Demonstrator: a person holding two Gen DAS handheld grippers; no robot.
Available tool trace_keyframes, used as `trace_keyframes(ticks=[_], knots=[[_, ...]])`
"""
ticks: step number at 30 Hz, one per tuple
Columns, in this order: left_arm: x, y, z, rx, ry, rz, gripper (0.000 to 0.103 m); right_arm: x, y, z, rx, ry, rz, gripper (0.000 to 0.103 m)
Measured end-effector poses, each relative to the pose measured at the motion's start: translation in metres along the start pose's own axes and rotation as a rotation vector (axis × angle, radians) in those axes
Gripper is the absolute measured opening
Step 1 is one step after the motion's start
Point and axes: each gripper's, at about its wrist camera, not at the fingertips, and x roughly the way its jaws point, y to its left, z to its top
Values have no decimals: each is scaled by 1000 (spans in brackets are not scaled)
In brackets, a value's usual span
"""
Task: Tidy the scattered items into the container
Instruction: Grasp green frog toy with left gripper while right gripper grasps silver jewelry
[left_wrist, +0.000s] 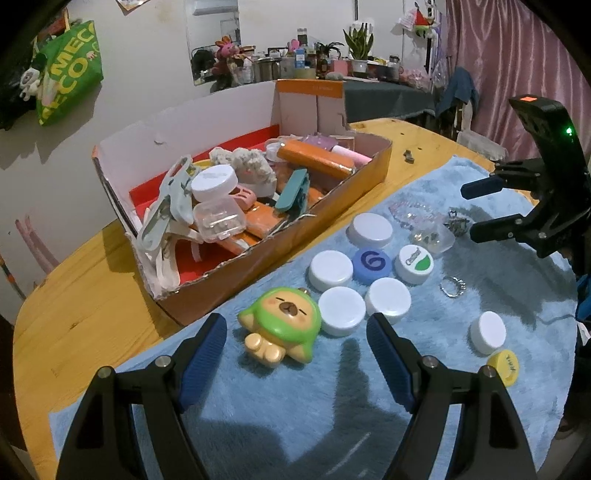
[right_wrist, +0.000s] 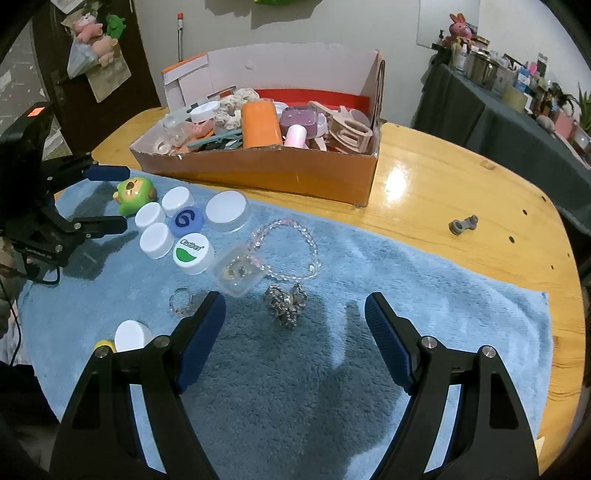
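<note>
Left wrist view. Towel (left_wrist: 280, 417) lies on the table (left_wrist: 74, 332). Box (left_wrist: 258, 280) stands on the table along the towel's 10 o'clock edge, filled with small items. Toy (left_wrist: 280, 328) lies on the towel at centre, just before the box. Six caps (left_wrist: 369, 262) cluster at the toy's 2 o'clock, touching one another. Case (left_wrist: 432, 236) sits at the cluster's 2 o'clock, with the bracelet (left_wrist: 410, 214) behind it. Ring (left_wrist: 451, 286) lies at the cluster's 3 o'clock. Two further caps (left_wrist: 487, 332) lie at 4 o'clock, well apart from the cluster. Right wrist view. Brooch (right_wrist: 286, 302) lies before the case (right_wrist: 236, 275).
</note>
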Motion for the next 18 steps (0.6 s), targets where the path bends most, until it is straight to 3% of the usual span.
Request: trace_keyframes(ticks=[18], knots=[[14, 9, -5, 53, 36, -57, 78, 10, -7, -1, 20, 28, 43, 77]])
